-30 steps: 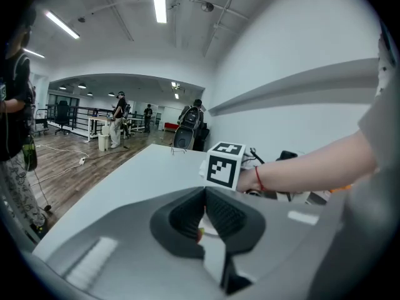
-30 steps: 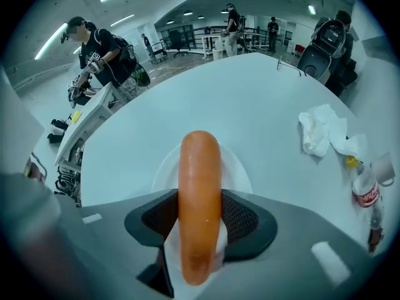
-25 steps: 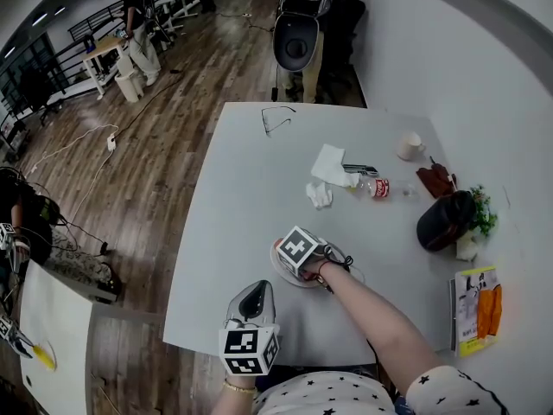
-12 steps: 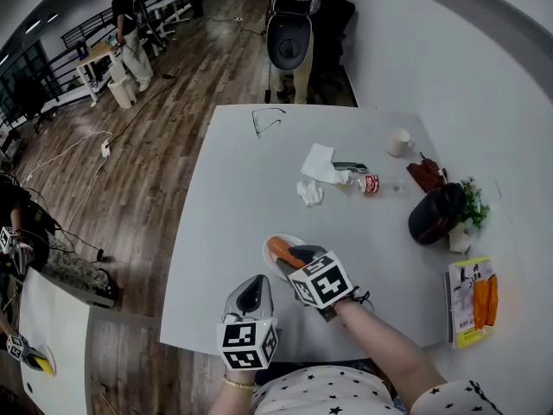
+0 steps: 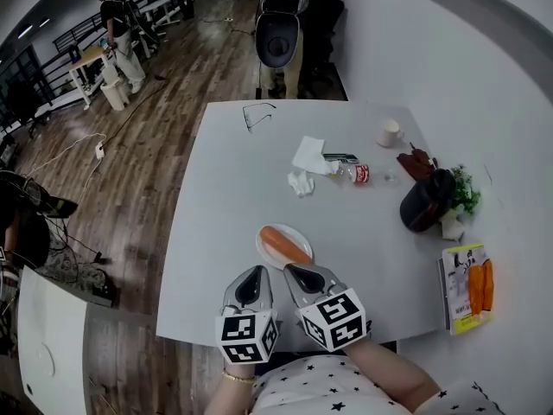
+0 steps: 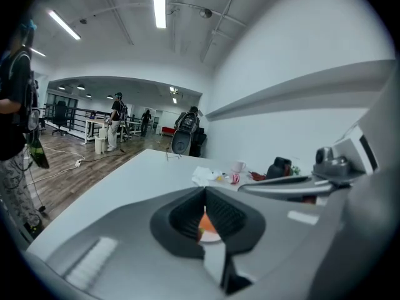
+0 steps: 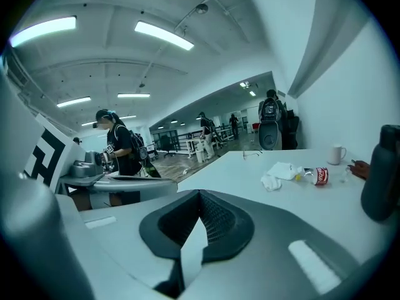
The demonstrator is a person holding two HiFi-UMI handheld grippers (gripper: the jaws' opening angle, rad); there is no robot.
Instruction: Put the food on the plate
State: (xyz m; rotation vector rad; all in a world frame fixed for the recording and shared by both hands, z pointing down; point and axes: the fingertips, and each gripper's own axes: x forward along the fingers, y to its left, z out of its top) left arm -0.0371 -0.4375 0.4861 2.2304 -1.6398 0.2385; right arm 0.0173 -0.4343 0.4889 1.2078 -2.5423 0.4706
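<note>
An orange sausage-like piece of food lies on the small white plate near the table's front edge. My right gripper is just short of the plate, on the near side; its jaws have just been closing and are now shut with nothing between them. My left gripper is close beside it on the left, also shut and empty. In the left gripper view the food and the plate show through the gap below the shut left gripper. The right gripper looks out level over the tabletop.
Farther back on the grey table lie glasses, crumpled tissues, a small bottle and a cup. A black bag, a plant and a yellow packet are at the right. People stand on the wooden floor beyond.
The right gripper has left the plate, risen and drawn back beside the left gripper, and its jaws have shut. The food now lies uncovered on the plate. The left gripper has barely moved.
</note>
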